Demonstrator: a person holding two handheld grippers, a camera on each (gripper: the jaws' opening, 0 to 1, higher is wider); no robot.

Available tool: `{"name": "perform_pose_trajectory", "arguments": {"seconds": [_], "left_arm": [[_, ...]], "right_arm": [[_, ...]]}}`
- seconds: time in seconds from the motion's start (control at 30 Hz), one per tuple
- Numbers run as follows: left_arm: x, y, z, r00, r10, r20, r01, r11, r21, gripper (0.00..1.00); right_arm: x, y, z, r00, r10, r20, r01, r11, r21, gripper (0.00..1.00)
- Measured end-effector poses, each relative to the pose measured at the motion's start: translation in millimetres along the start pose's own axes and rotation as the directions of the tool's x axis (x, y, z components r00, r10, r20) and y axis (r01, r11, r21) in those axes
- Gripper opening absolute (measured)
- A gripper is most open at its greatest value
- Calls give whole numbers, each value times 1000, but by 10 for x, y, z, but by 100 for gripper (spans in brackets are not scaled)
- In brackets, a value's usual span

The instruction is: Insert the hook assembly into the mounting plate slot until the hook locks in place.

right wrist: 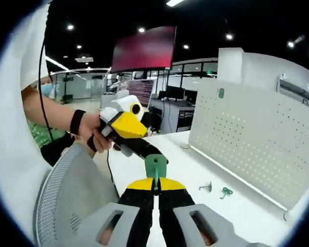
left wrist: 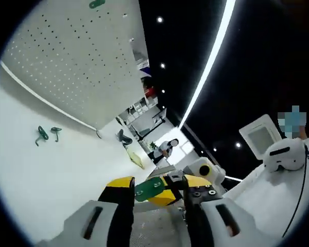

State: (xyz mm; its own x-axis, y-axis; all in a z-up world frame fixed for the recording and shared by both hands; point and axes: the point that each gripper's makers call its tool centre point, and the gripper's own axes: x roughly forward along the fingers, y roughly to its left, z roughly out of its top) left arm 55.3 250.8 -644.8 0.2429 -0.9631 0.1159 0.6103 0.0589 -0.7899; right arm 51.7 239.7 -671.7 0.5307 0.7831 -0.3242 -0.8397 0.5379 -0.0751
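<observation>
A green hook assembly (right wrist: 155,165) stands upright in my right gripper (right wrist: 155,186), whose yellow-tipped jaws are shut on its lower end. My left gripper (right wrist: 150,151), held by a hand, reaches in from the left with its black jaws at the hook's top. In the left gripper view the same green hook assembly (left wrist: 149,189) lies between the spread jaws of my left gripper (left wrist: 151,184), with the right gripper (left wrist: 171,193) behind it. The white perforated mounting plate (right wrist: 257,136) stands at the right, with one green hook (right wrist: 221,93) fixed near its top.
Two loose green hooks (right wrist: 225,192) (right wrist: 206,186) lie on the white table (right wrist: 180,164) in front of the plate. A grey mesh chair back (right wrist: 67,195) is at the lower left. A person's sleeve and white headset (left wrist: 284,154) sit to the right.
</observation>
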Motion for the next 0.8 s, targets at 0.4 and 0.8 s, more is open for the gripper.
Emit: {"name": "perform_pose_trajectory", "arguments": {"seconds": [0.4, 0.8], "left_arm": [[-78, -33, 61, 996, 78, 46, -86, 977, 197, 56], [-154, -135, 95, 987, 119, 104, -148, 931, 333, 63]], "right_arm": [[81, -255, 51, 992, -124, 4, 123, 990, 63, 1], [126, -396, 76, 984, -181, 4, 179, 975, 133, 1]]}}
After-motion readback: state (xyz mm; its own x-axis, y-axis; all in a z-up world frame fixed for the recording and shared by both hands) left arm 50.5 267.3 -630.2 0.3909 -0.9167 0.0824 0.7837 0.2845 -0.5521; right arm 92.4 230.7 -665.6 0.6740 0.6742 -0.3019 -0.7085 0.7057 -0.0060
